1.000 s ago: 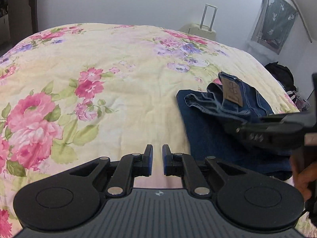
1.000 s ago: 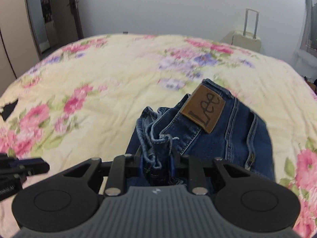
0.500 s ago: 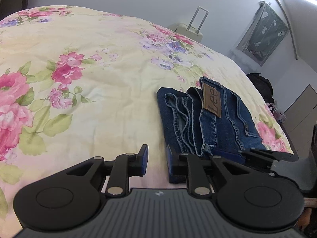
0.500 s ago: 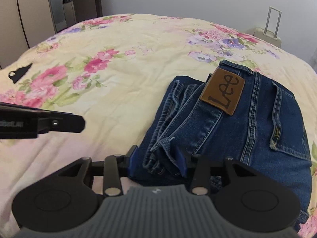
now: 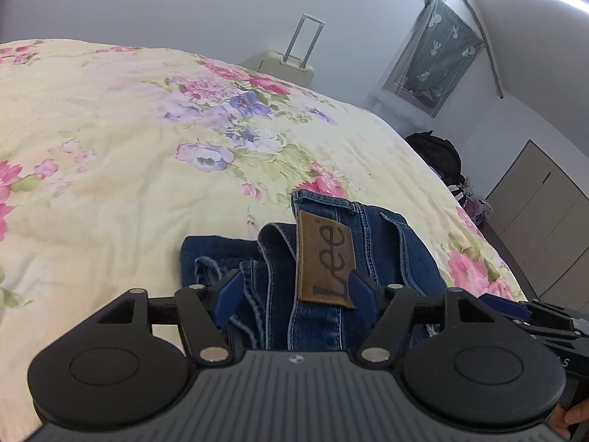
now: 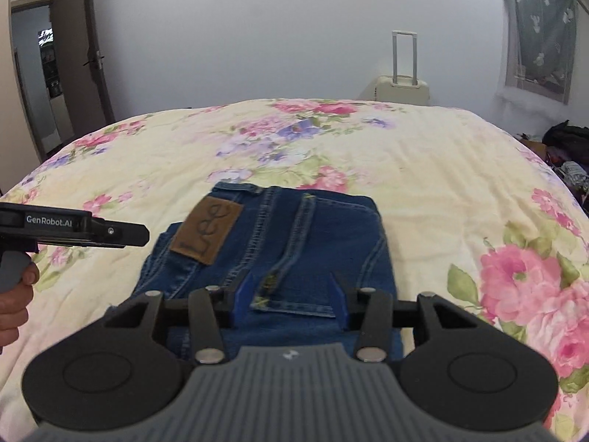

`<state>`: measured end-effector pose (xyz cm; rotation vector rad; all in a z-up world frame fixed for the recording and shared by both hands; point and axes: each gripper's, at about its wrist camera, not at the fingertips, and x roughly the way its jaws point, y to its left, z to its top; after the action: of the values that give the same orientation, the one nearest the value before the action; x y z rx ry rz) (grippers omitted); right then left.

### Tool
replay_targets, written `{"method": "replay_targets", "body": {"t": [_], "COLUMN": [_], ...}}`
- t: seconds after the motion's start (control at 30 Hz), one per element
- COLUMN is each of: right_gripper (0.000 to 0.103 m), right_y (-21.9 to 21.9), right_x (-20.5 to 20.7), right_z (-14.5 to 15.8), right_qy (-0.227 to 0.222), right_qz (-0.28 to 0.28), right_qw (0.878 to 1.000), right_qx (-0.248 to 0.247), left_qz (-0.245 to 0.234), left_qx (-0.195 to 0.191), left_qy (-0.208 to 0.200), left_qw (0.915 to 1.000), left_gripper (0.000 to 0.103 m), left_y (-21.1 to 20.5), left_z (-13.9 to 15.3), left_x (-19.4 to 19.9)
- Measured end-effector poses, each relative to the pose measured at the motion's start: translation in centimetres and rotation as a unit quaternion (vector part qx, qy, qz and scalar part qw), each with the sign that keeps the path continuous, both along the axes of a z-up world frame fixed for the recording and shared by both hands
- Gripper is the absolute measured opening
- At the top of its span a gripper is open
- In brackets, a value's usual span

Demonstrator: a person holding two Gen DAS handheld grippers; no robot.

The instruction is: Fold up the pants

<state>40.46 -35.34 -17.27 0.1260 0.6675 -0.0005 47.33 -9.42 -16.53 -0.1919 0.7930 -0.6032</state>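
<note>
Blue jeans (image 6: 294,235) with a brown Lee patch (image 6: 206,232) lie folded in a compact stack on the floral bedspread (image 6: 405,154). In the left wrist view the jeans (image 5: 390,243) sit right in front of my left gripper (image 5: 294,291), which is open with its jaws straddling the patch (image 5: 325,258) and waistband folds. My right gripper (image 6: 289,298) is open, its jaws wide over the near edge of the jeans, holding nothing. The left gripper's body (image 6: 84,230) shows at the left of the right wrist view.
The bed fills most of both views. A cream suitcase (image 6: 403,86) stands against the far wall. A dark bag (image 5: 438,154) and clutter lie on the floor right of the bed. A doorway (image 6: 40,73) is at far left.
The right gripper let go of the jeans' folded edge and opened wide. The left gripper opened and moved right, over the jeans' waistband. The jeans now lie flat.
</note>
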Motion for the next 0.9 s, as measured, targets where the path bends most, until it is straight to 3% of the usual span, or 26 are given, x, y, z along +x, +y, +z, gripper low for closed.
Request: {"method": "replay_targets", "body": {"t": [0.07,0.17,0.37,0.5,0.57,0.6,0.63,0.7,0.73,0.77,0.83,0.9], "right_gripper": [0.041,0.041,0.042,0.042,0.042,0.042,0.042,0.042,0.042,0.042,0.042,0.038], "right_y": [-1.9,-3.8,-5.3,-5.3,-5.1,-5.0,-5.0,-4.9,-4.9,-5.0,-5.1,-5.3], "right_x": [0.0,-0.1,-0.4,-0.6,-0.7,-0.8,-0.8,-0.9,-1.0,-1.0,-1.1,-1.2], "right_z": [-0.8,-2.1,-4.2,-4.1,-4.0,-4.0,-4.0,-4.0,-3.9,-3.8,-3.5,-3.0], "right_qy": [0.002,0.005,0.007,0.005,0.005,0.006,0.008,0.010,0.011,0.012,0.010,0.005], "right_qz": [-0.011,-0.023,-0.027,-0.029,-0.026,-0.025,-0.025,-0.025,-0.025,-0.026,-0.024,-0.020], "right_qw": [1.000,1.000,0.999,0.999,0.999,0.999,0.999,0.999,0.999,0.999,0.999,0.999], "right_qx": [0.010,0.015,0.035,0.040,0.036,0.034,0.033,0.032,0.032,0.032,0.033,0.034], "left_qz": [0.006,0.007,0.007,0.008,0.017,0.024,0.034,0.045,0.050,0.058,0.047,0.037], "left_qx": [-0.001,-0.033,-0.058,-0.079,-0.094,-0.101,-0.103,-0.095,-0.087,-0.076,-0.094,-0.083], "left_qy": [0.007,0.027,0.040,0.098,0.121,0.128,0.129,0.102,0.081,0.054,0.023,-0.019], "left_qw": [1.0000,0.9991,0.9975,0.9920,0.9881,0.9864,0.9858,0.9892,0.9917,0.9939,0.9943,0.9957], "left_gripper": [0.080,0.080,0.075,0.074,0.060,0.039,0.031,0.022,0.008,0.000,0.000,0.000], "left_y": [-0.7,-0.9,-2.1,-2.1,-1.6,-1.4,-1.2,-1.1,-1.2,-1.2,-1.0,-1.2], "left_z": [-1.0,-2.3,-3.4,-4.6,-4.5,-4.3,-3.9,-2.6,-1.6,-0.5,1.8,4.2], "left_x": [1.4,3.0,5.1,7.0,7.4,7.3,7.1,6.2,5.5,4.6,3.0,1.5]}}
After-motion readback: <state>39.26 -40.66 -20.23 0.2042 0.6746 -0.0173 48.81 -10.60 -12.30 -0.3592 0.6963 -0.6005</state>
